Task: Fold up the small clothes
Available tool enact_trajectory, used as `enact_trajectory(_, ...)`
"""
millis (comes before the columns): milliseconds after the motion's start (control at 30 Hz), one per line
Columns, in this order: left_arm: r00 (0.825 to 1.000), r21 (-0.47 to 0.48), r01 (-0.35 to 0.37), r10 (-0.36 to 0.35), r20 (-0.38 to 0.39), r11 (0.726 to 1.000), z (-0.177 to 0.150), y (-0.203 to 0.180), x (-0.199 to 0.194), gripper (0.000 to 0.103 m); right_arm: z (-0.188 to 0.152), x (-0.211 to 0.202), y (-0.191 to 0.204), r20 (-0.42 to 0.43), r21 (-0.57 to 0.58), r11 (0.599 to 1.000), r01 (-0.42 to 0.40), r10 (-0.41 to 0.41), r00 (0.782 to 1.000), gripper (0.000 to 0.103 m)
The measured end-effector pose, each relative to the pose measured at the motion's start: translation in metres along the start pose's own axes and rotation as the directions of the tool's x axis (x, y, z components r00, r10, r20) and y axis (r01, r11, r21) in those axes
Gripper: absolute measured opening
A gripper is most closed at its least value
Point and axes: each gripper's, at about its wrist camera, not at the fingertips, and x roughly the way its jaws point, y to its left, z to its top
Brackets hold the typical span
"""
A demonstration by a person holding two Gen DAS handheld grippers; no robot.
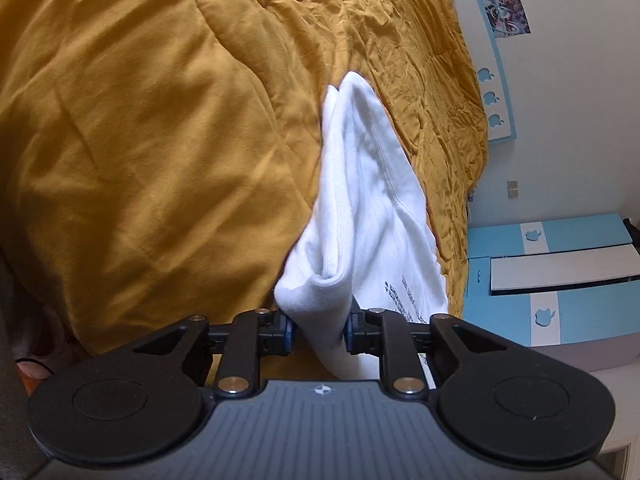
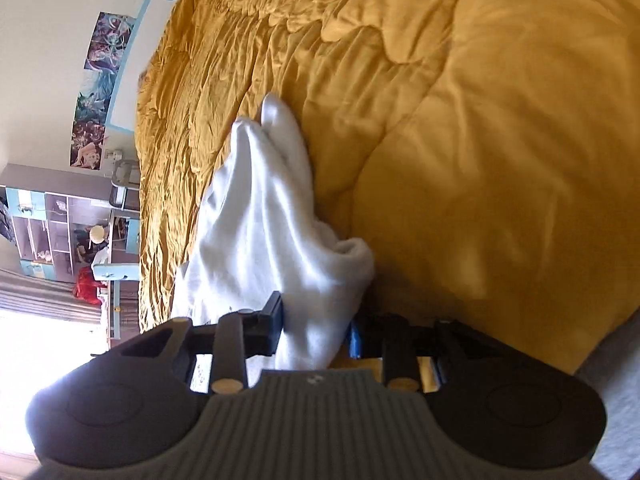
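- Left wrist view: a white cotton garment with small black printed text [image 1: 372,208] is pinched between the fingers of the left gripper [image 1: 320,332], which is clenched on a folded, ribbed edge of the cloth.
- From that grip the white garment stretches forward, away from the camera, narrowing to a rounded tip over a mustard-yellow quilted bedspread [image 1: 140,120].
- Right wrist view: the same white garment [image 2: 272,216] is clamped in the right gripper [image 2: 316,336], its fingers closed on a bunched fold of fabric.
- Here too the cloth runs forward from the fingers and tapers to a tip against the yellow bedspread [image 2: 480,140].
- Beyond the bed's edge stand a blue and white cabinet with apple-shaped cutouts [image 1: 560,272], colourful posters on a pale wall [image 2: 100,92], and a grey shelf unit holding small items [image 2: 60,220].
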Motion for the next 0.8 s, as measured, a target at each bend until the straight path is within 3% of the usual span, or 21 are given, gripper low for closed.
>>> enact_trajectory(67,0.994,0.02,-0.059,0.057,0.096,0.998,0.001,0.005,-0.02,0.038,0.002,-0.022,-0.007,0.056,0.0,1.0,0.026,-0.026,0.998,0.033)
enact_trajectory(100,0.977,0.041,-0.127,0.118,0.175,0.991,0.003,0.005,-0.033,0.04,0.003,-0.033,-0.008,0.092,-0.01,0.998,0.054,-0.053,0.994,0.033)
enact_trajectory(133,0.955,0.073,-0.191,0.168,0.244,0.979,0.007,0.002,-0.044,0.043,0.005,-0.044,-0.009,0.125,-0.025,0.996,0.085,-0.081,0.989,0.036)
enact_trajectory(167,0.914,0.11,-0.283,0.233,0.333,0.953,0.013,-0.004,-0.058,0.05,0.008,-0.055,-0.008,0.159,-0.048,0.993,0.106,-0.097,0.982,0.039)
enact_trajectory(200,0.886,0.12,-0.331,0.265,0.382,0.936,0.02,-0.008,-0.068,0.056,0.01,-0.066,-0.006,0.202,-0.072,0.989,0.13,-0.113,0.973,0.046)
enact_trajectory(233,0.876,0.132,-0.344,0.268,0.402,0.93,0.028,-0.011,-0.074,0.056,0.015,-0.075,0.0,0.25,-0.103,0.98,0.17,-0.14,0.958,0.053)
enact_trajectory(300,0.891,0.16,-0.306,0.223,0.396,0.939,0.05,-0.021,-0.083,0.063,0.021,-0.086,0.015,0.321,-0.171,0.953,0.252,-0.188,0.928,0.059)
enact_trajectory(367,0.913,0.203,-0.243,0.153,0.378,0.949,0.066,-0.034,-0.081,0.075,0.028,-0.091,0.039,0.391,-0.274,0.918,0.287,-0.166,0.905,0.066)
enact_trajectory(433,0.929,0.26,-0.203,0.102,0.355,0.944,0.081,-0.05,-0.067,0.085,0.032,-0.086,0.059,0.404,-0.368,0.89,0.269,-0.107,0.909,0.083)
enact_trajectory(567,0.954,0.331,-0.211,0.12,0.273,0.92,0.105,-0.076,-0.013,0.088,0.041,-0.044,0.117,0.37,-0.579,0.775,0.253,-0.027,0.929,0.082)
enact_trajectory(700,0.976,0.369,-0.189,0.134,0.17,0.91,0.12,-0.086,0.048,0.086,0.057,0.022,0.154,0.294,-0.684,0.688,0.245,-0.047,0.955,0.082)
enact_trajectory(800,0.975,0.375,-0.219,0.186,0.123,0.901,0.129,-0.086,0.085,0.083,0.067,0.062,0.163,0.313,-0.714,0.636,0.291,-0.082,0.946,0.082)
